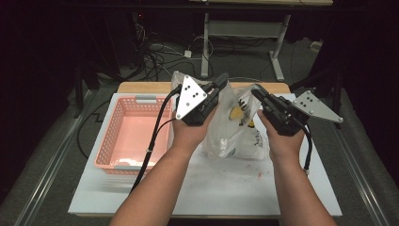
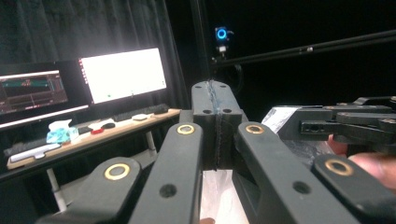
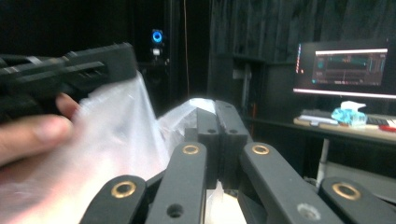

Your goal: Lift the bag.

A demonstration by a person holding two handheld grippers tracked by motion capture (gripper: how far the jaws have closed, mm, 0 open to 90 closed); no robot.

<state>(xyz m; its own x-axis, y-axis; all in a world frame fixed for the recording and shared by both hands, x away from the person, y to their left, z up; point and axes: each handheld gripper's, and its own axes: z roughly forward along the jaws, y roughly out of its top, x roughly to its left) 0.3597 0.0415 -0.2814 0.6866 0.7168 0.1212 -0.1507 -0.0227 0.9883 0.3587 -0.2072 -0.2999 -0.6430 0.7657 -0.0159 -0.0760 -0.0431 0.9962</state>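
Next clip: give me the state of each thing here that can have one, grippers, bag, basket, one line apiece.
left gripper: shut on the plastic bag's top edge, held up off the table.
right gripper: shut on the plastic bag's other top edge.
plastic bag: clear, hanging between both grippers, something yellow inside, bottom at the white board.
pink basket: upright on the white board, nothing visible inside.
monitors: switched on.

The basket (image 1: 131,134) sits on the table (image 1: 226,193) at nine o'clock. The plastic bag (image 1: 235,127) hangs at centre, between both grippers.
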